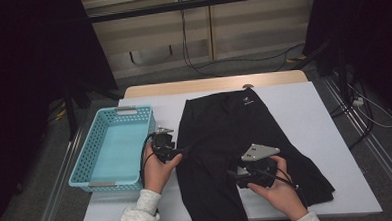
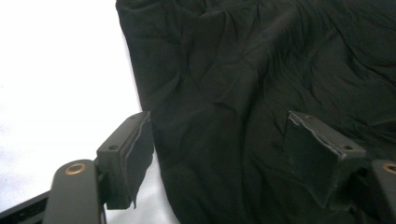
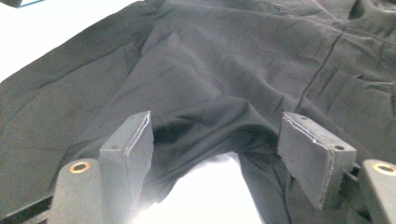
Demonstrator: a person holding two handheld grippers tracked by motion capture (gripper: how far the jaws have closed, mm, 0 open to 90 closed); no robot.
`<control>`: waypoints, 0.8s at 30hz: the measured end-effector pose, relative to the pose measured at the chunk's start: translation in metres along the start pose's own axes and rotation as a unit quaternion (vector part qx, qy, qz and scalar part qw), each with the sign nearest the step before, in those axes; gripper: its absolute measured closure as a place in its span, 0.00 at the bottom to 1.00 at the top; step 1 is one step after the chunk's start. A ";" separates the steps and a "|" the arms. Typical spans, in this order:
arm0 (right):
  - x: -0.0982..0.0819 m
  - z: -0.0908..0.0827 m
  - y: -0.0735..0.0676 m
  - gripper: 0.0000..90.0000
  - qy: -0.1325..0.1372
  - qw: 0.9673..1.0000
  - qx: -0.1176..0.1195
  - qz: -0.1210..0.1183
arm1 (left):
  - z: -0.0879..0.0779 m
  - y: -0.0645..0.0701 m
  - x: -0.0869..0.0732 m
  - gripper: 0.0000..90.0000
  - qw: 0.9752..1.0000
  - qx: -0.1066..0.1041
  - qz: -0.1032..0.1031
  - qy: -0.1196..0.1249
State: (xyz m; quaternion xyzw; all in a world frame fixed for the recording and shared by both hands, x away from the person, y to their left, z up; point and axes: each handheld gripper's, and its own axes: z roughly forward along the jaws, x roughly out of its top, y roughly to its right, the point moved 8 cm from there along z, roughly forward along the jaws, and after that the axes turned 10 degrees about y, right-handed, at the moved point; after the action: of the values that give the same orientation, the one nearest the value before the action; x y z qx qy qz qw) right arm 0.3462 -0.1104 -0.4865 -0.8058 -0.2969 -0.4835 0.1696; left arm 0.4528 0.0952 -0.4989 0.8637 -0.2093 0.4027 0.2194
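Black trousers (image 1: 225, 129) lie spread flat on the white-covered table (image 1: 309, 110), with the waistband at the far side and the legs toward the person. My left gripper (image 1: 185, 152) sits at the garment's left edge. In the left gripper view its jaws (image 2: 219, 123) stand open, and the trousers' (image 2: 261, 60) edge lies loose between them. My right gripper (image 1: 235, 177) is at the fork of the two legs. Its jaws (image 3: 215, 123) are open over the trousers (image 3: 224, 60) and the pads press on nothing.
An empty teal plastic basket (image 1: 81, 163) stands at the table's left edge, just beside my left hand. The white cover is bare to the right of the trousers and along the far edge. Cables trail on the floor beyond the table.
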 end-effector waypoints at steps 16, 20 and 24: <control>0.002 0.003 -0.004 0.27 0.002 1.000 0.006 -0.001 | 0.000 -0.003 -0.005 0.25 1.000 0.003 -0.006 -0.007; 0.002 0.004 -0.005 0.27 0.001 1.000 0.007 -0.002 | 0.000 -0.005 -0.005 0.25 1.000 0.004 -0.012 -0.007; 0.003 0.005 -0.006 0.26 0.001 1.000 0.008 -0.002 | -0.002 -0.003 -0.005 0.25 1.000 0.001 -0.011 -0.004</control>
State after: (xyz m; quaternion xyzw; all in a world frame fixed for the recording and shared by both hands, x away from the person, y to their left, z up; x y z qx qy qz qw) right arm 0.3472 -0.1023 -0.4867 -0.8034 -0.3021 -0.4822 0.1753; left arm 0.4505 0.0995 -0.5024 0.8677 -0.2002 0.3971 0.2221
